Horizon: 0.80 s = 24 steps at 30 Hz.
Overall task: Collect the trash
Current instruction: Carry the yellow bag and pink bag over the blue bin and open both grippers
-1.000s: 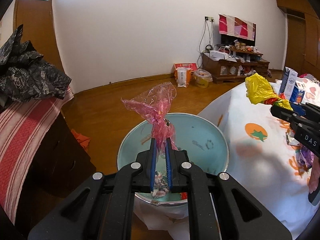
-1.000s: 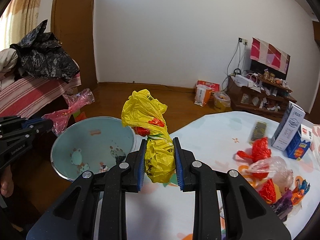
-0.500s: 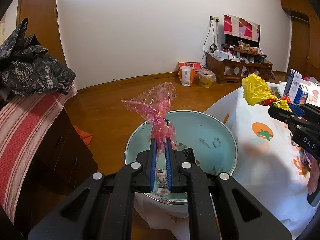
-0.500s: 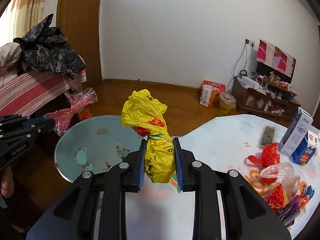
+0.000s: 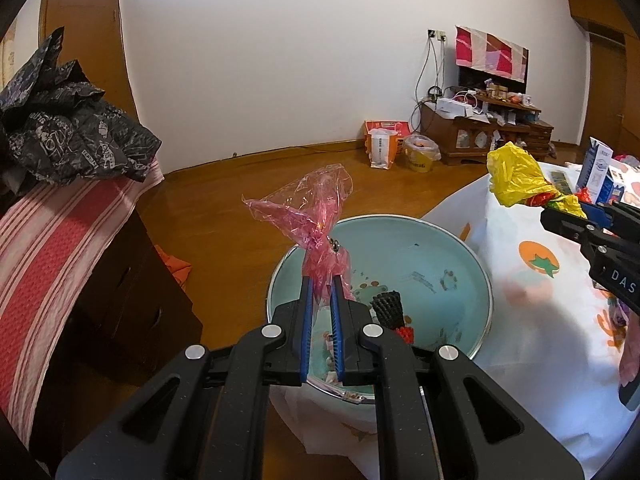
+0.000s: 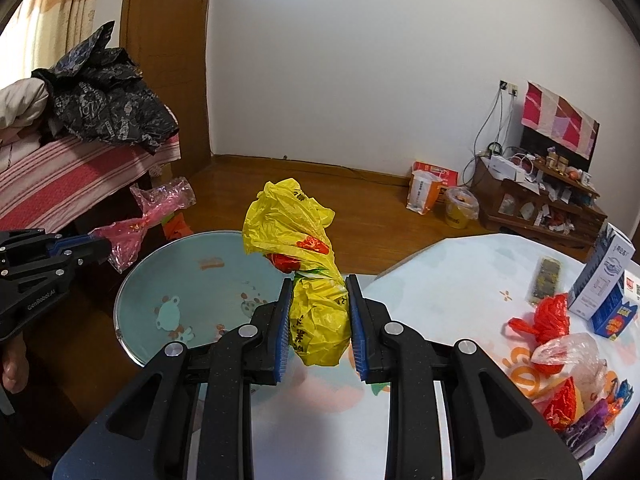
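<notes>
Trash rides in both my grippers: left fingers (image 5: 320, 300) pinch the pink wrapper (image 5: 316, 216) above the basin (image 5: 476, 276); right fingers (image 6: 320, 312) clamp the yellow bag (image 6: 308, 264) beside it, which I should centre before letting go.

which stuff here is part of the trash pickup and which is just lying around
Part of the job:
- pink plastic bag, clamped in the left gripper
- yellow plastic bag, clamped in the right gripper
- light blue basin
- red bag and clear bag on the tablecloth

Lying about:
- black garment
- milk carton
- wooden cabinet
</notes>
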Tool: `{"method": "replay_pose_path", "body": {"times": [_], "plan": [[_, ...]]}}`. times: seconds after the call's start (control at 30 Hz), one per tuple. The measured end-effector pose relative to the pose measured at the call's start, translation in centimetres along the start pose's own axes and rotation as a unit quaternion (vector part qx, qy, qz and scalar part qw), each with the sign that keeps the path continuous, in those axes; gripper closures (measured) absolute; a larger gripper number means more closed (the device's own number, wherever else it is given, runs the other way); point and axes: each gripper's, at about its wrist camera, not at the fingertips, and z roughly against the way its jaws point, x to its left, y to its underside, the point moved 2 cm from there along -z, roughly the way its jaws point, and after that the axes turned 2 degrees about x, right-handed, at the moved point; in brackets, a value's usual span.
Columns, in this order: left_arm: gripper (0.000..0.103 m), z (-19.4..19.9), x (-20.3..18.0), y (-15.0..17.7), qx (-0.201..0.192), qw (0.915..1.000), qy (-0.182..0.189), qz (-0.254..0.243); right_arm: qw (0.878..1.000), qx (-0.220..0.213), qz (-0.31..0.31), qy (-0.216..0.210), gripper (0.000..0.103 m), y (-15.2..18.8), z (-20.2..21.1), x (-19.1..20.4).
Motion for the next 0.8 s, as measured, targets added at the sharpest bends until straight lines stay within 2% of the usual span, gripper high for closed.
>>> {"method": "replay_pose_path", "body": {"times": [0.8], "plan": [[0.094,0.1,1.3,0.5,0.002,0.9999,-0.009,0.015,0.999,0.007,0.025,-0.021,0.077,-0.5,-1.2,2.1]]}}
